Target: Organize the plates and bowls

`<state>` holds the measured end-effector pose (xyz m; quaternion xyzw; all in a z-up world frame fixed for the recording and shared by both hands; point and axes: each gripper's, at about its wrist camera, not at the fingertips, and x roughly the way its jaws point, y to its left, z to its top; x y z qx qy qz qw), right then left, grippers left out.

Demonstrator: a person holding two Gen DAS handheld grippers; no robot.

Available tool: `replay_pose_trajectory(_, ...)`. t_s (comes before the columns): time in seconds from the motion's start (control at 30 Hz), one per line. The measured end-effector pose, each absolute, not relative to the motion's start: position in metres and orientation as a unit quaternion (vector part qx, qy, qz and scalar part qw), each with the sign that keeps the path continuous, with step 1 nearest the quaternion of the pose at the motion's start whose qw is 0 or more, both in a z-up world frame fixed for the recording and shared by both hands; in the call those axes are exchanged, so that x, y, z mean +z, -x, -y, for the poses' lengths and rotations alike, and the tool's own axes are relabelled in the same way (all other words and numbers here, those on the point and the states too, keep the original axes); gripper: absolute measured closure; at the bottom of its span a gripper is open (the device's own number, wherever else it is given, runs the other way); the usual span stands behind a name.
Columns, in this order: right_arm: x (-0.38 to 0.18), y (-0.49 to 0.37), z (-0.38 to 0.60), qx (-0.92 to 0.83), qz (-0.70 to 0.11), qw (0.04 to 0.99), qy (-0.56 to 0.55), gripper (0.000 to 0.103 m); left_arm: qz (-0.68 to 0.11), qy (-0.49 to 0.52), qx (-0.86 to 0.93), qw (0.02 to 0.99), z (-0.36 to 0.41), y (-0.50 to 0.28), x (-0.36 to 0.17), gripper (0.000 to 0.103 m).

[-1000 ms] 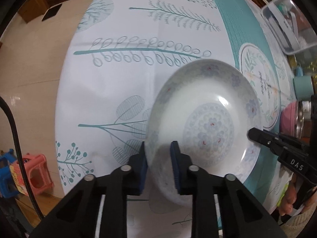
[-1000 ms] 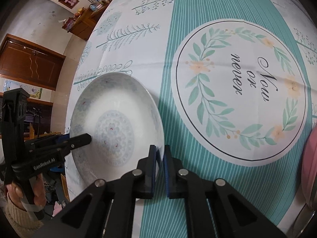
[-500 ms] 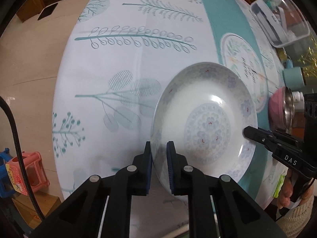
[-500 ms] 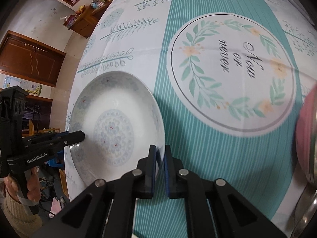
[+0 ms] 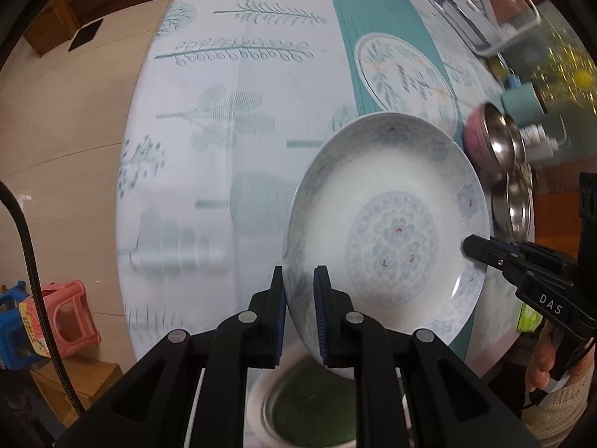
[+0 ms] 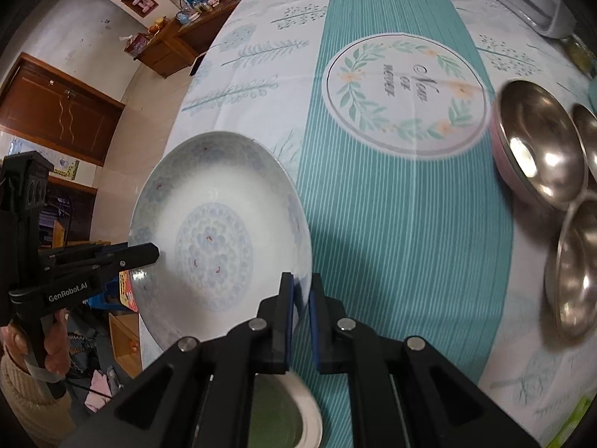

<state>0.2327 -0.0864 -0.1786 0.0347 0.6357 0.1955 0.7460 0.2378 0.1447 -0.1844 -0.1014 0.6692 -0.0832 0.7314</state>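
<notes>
A white plate with a pale blue flower pattern [image 5: 388,231] hangs in the air above the table's near edge, and shows in the right wrist view too [image 6: 216,239]. My left gripper [image 5: 299,295] is shut on its left rim. My right gripper [image 6: 299,295] is shut on its right rim; it shows from the side in the left wrist view [image 5: 485,252]. A white bowl with a dark green inside [image 5: 309,407] sits below the plate, partly hidden by my fingers; it also shows in the right wrist view [image 6: 287,410].
Several steel bowls [image 6: 541,149], one with a pink outside, stand at the right of the table [image 6: 391,224]. A clear plastic box [image 5: 485,7] and a teal cup [image 5: 522,100] stand at the far right. Pink and blue stools [image 5: 67,317] stand on the floor at left.
Both grippers have lifted the plate and carried it toward the table's near edge. The white bowl and the steel bowls have come into view.
</notes>
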Motion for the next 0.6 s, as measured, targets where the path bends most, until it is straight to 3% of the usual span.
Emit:
replay_pose_trajectory(0.27,-0.181,-0.151,0.098,0.206,-0.644,0.736,-0.040,0.095,-0.682,0.077,-0.098,0.720,-0.137,-0.152,-0.180,0.091)
replay_pose_trajectory(0.6,-0.216,-0.070,0.105,0.208,-0.667,0.714,-0.047,0.094,-0.698,0.071,-0.106,0.705,-0.141,-0.065,-0.211,0.091)
